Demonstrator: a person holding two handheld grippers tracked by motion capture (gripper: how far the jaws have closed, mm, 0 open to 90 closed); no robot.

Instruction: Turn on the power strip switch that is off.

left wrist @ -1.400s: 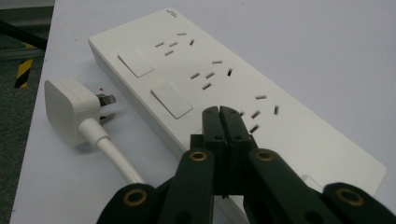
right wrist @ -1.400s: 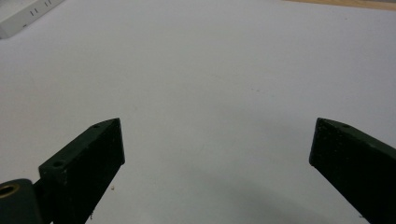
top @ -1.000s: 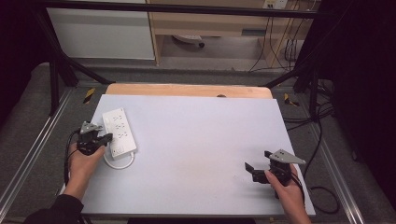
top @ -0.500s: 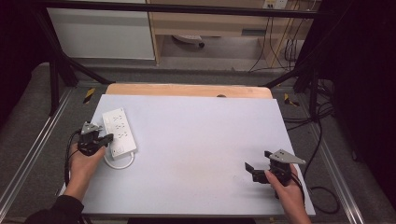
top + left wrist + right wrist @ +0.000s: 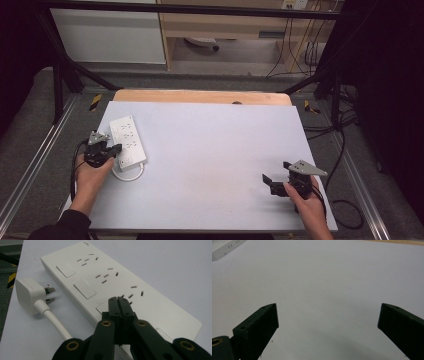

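On the left part of the white worktop [image 5: 210, 150] lies a white power strip [image 5: 128, 140], its plug [image 5: 27, 298] unplugged beside it and its cord partly hidden, with the left gripper [image 5: 119, 301] pressed together just over its near end, while the right gripper [image 5: 274, 181] rests spread near the right edge.

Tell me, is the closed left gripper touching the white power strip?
Cannot tell: in the left gripper view the shut left gripper overlaps the power strip, hiding any contact or gap.

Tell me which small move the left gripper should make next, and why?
Probably lower the left gripper a little onto the switch beneath it. Its fingers are shut together over the power strip, just above that switch, and the plug lies unplugged beside the strip.
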